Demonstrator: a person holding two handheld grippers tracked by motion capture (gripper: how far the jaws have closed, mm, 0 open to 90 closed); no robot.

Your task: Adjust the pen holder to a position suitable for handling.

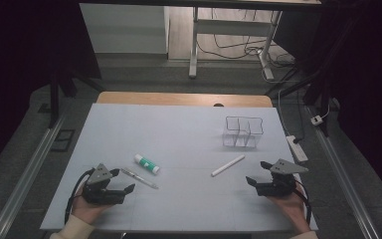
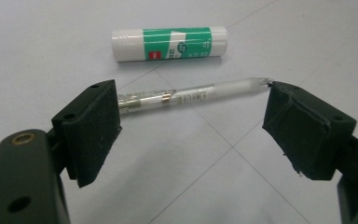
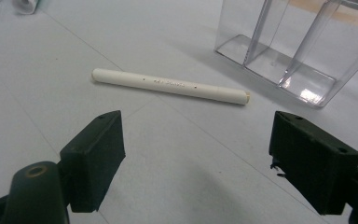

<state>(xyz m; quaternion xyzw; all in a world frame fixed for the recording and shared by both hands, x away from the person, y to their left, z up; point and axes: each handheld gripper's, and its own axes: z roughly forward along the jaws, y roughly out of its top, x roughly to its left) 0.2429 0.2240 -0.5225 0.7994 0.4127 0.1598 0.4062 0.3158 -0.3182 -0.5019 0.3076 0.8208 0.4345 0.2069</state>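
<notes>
We judge the work barely begun: the clear pen [image 2: 191,95] lies flat on the surface [image 1: 179,129] just ahead of our left tongs [image 1: 122,181], crossing the gap between their jaws without touching either pad, and the white marker [image 3: 170,86] lies a little beyond our right tongs [image 1: 261,173], untouched. Past the clear pen, farther from the left tongs, rests the glue stick [image 2: 168,43]. The clear organizer [image 3: 298,46] stands beyond the marker, ahead and to the right of the right tongs, its compartments empty, so everything looks left to pick up and place. Both tongs are spread wide and hold nothing. We keep both hands low near the surface's near edge, each pointing its tongs inward and forward.
</notes>
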